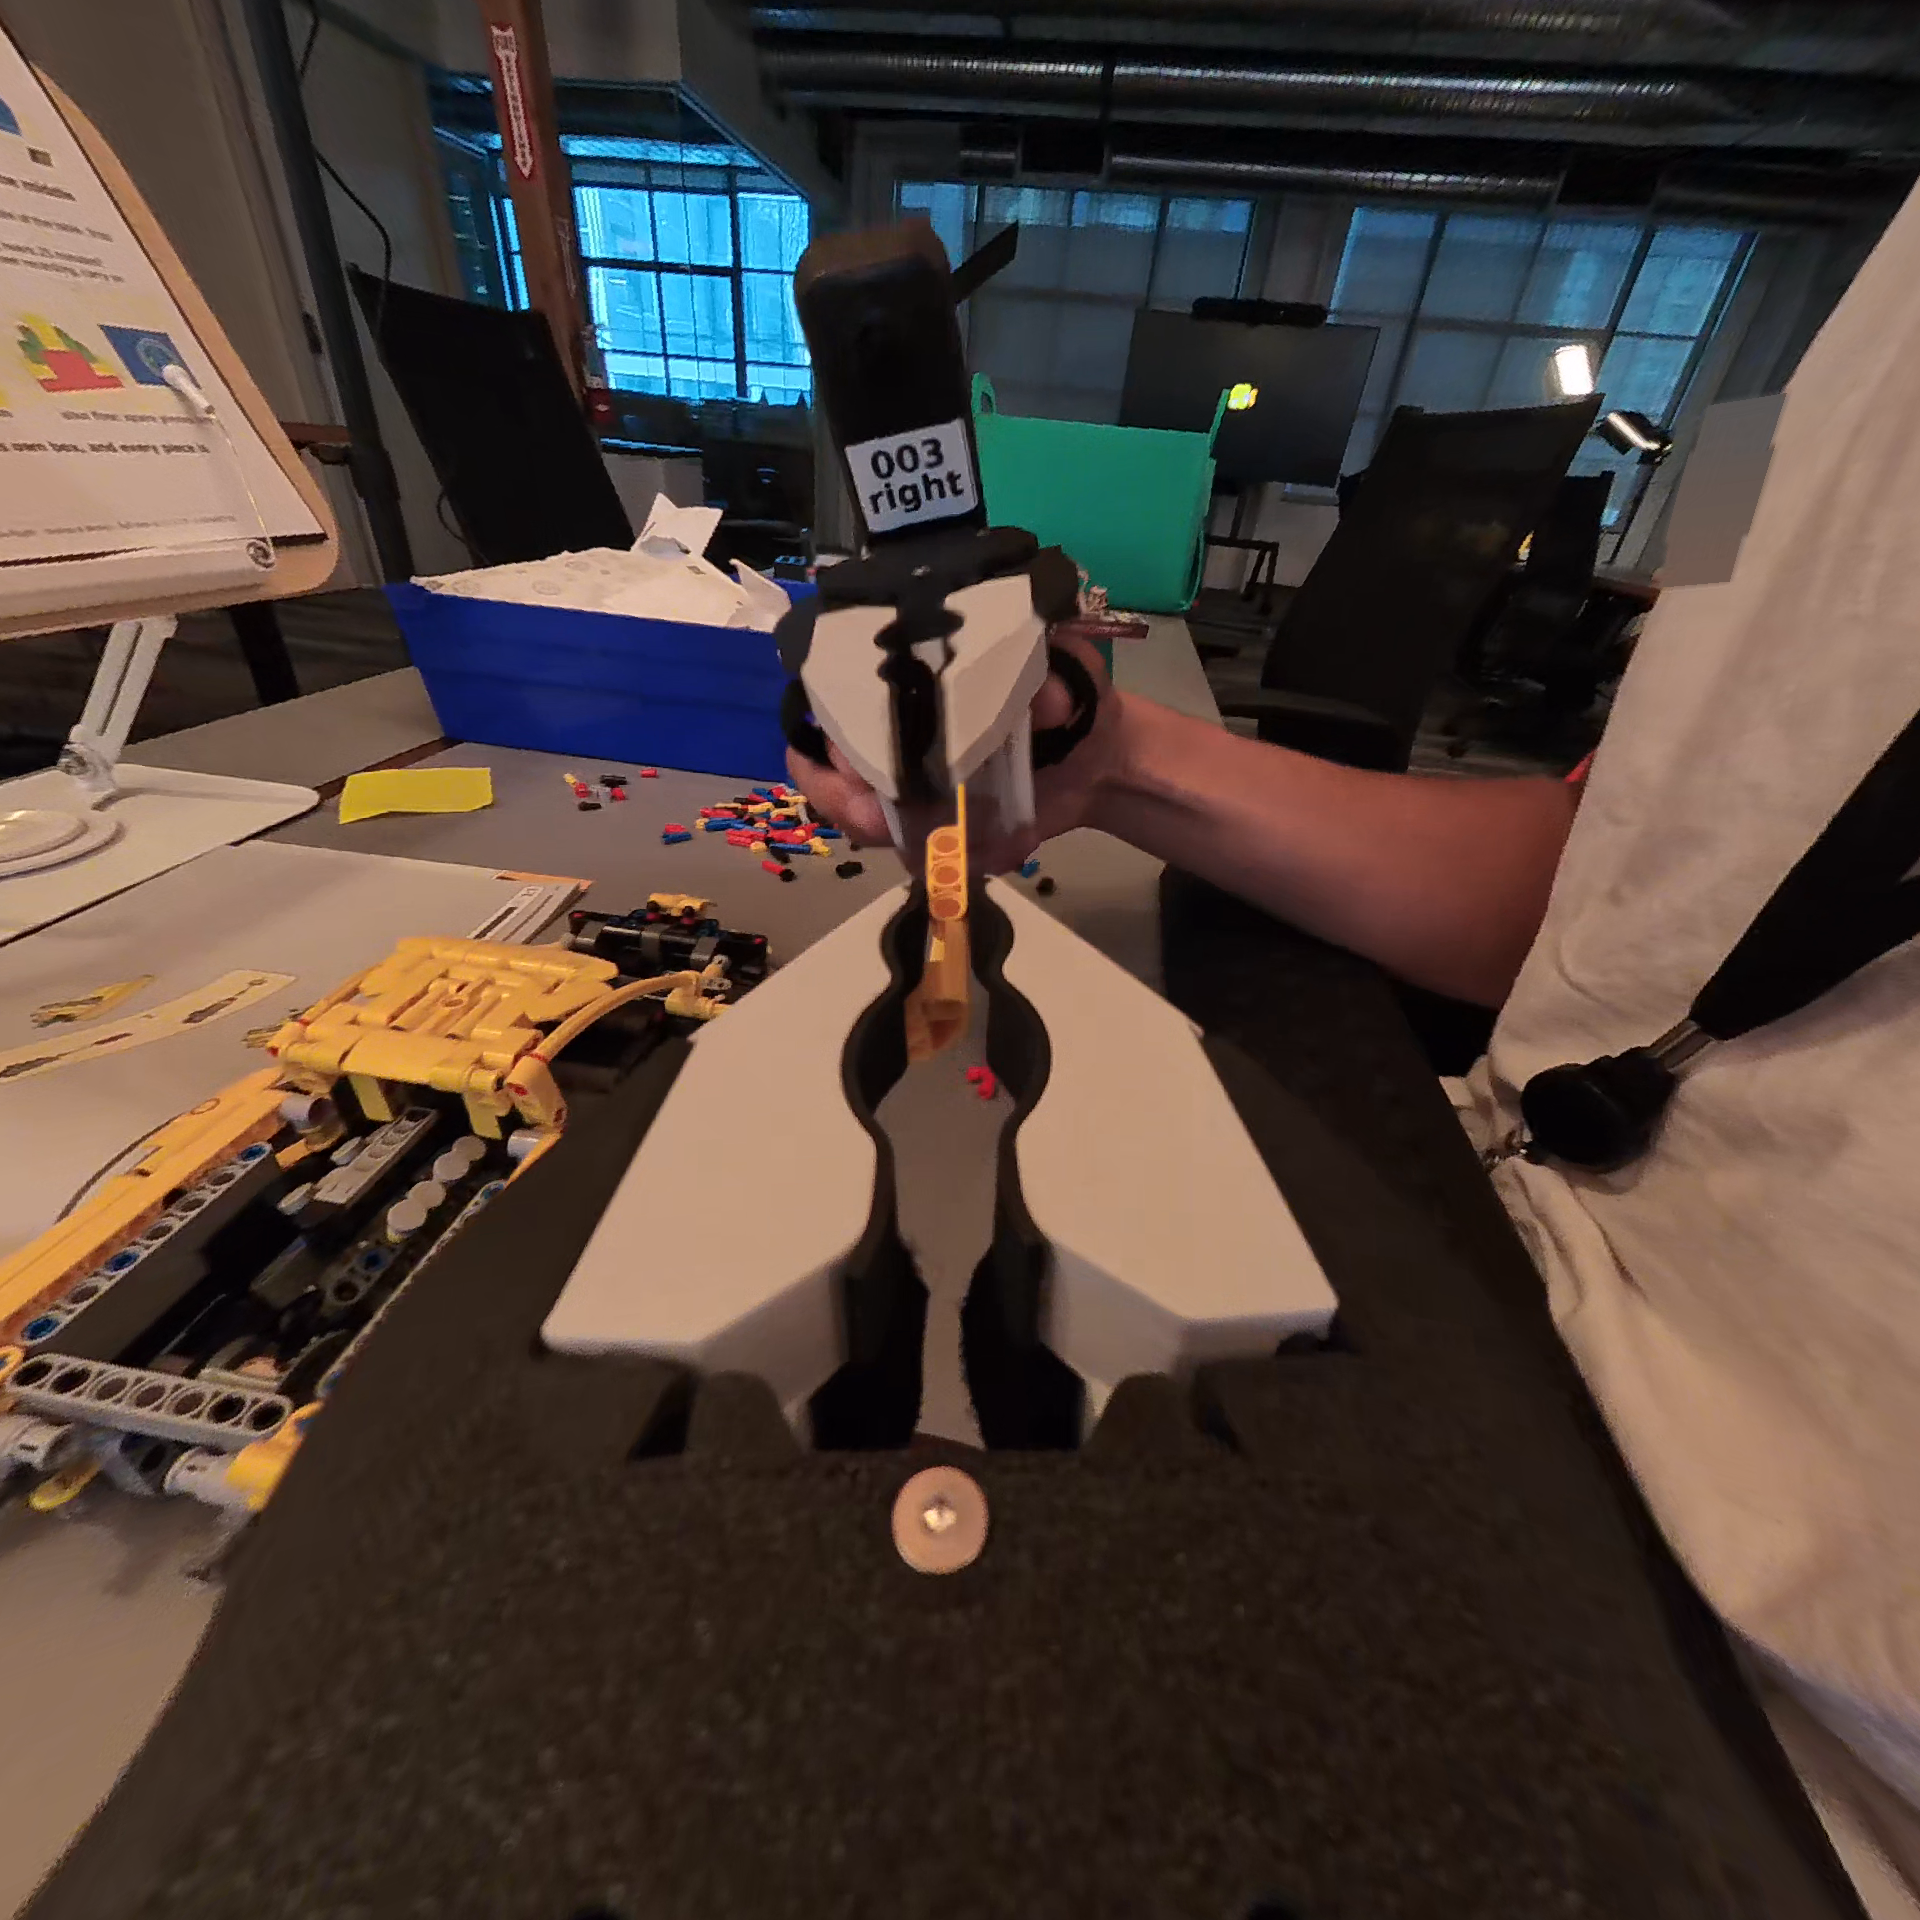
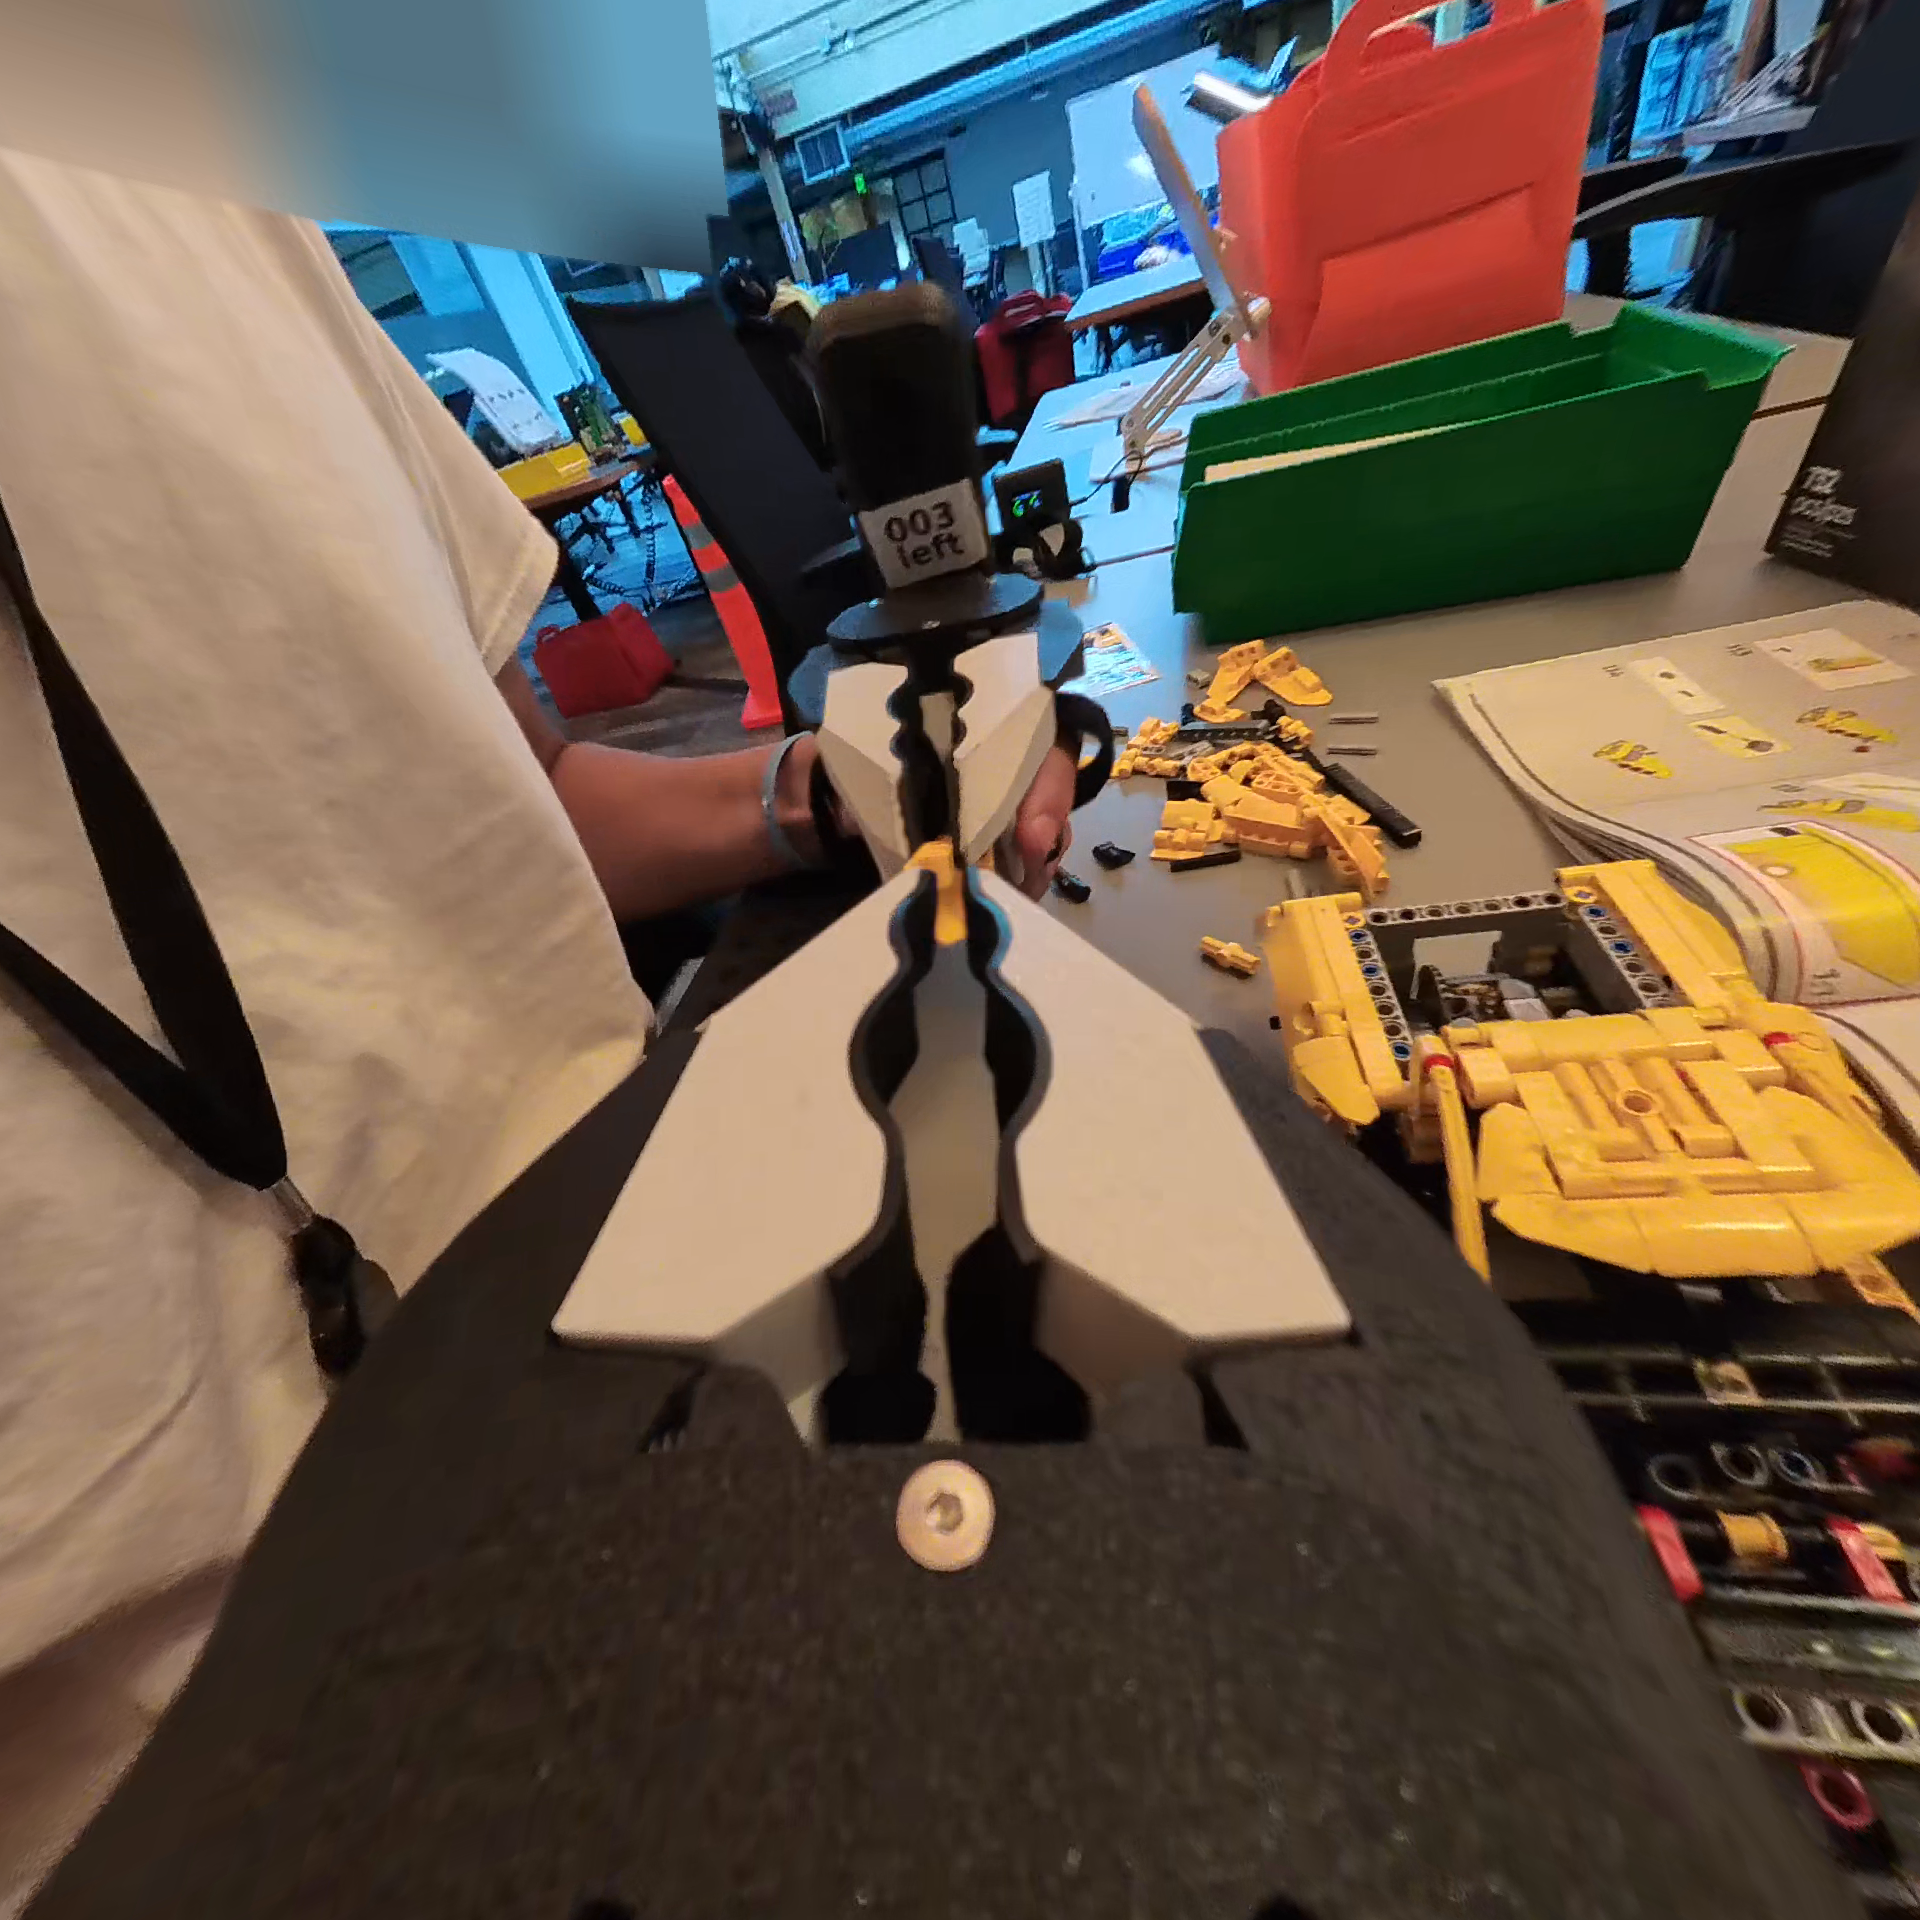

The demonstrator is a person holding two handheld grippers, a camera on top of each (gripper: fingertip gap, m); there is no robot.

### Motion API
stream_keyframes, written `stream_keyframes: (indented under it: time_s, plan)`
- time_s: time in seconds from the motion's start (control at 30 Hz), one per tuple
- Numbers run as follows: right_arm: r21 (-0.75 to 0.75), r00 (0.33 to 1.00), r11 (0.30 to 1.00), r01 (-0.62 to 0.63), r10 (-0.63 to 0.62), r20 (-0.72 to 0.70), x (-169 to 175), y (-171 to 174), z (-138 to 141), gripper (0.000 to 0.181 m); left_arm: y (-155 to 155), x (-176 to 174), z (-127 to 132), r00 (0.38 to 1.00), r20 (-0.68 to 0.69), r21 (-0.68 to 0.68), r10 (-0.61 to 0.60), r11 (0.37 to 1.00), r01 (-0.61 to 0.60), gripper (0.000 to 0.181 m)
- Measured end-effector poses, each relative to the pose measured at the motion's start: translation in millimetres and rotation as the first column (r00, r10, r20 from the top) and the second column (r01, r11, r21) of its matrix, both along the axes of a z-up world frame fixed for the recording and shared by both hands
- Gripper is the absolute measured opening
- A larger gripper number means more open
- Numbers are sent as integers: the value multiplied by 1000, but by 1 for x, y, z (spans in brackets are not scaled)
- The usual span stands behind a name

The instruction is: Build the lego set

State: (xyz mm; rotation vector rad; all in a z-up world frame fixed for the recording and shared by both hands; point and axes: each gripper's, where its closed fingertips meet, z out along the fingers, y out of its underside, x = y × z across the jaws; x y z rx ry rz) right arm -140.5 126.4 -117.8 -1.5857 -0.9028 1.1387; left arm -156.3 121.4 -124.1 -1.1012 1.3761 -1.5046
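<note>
Left wrist view: the left gripper (image 1: 948,914) is closed on a yellow beam (image 1: 943,940) whose long axis runs from 6 toward 12 o'clock, straight along the fingers. The right gripper (image 1: 940,805), facing it, pinches the beam's far end. The yellow model (image 1: 416,1049) lies at 9 o'clock on the table (image 1: 582,821).

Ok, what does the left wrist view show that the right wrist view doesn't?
Only the left wrist view shows the blue bin with white paper, the small coloured pins scattered on the table and the yellow sheet. Only the right wrist view shows the green bin, the orange bag and the loose yellow parts. Both show the yellow lego model and the yellow beam gripped between both grippers.
</note>
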Motion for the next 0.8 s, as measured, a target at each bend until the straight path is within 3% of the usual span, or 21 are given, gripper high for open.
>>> stream_keyframes:
  time_s: [0.07,0.13,0.27,0.37,0.43,0.6,0.8]
  plan:
    - [-12,999,1000,-14,14,-41,4,-4,6,18,2,1,-4,1000,-23,1,6,1000,-6,7]
    - [-22,999,999,-40,40,0,-2,-9,-2,22,0,2,-7,999,-34,6,0,1000,0,7]
    - [26,990,1000,-18,14,138,-13,-5,-25,2,-2,2,-6,1000,-30,-1,-7,1000,7,7]
    - [89,998,996,-6,1,61,-14,-4,-8,0,4,0,9,999,47,-58,20,998,-18,10]
    - [160,999,987,23,-16,-48,-11,-4,10,0,18,-10,30,985,154,-143,76,988,-54,33]
    - [370,940,918,144,-10,-341,-3,-12,66,0,12,-21,49,965,260,-260,-14,962,84,34]
    - [360,930,928,97,44,-364,-34,-10,65,0,3,-23,63,938,344,-281,-32,950,136,30]
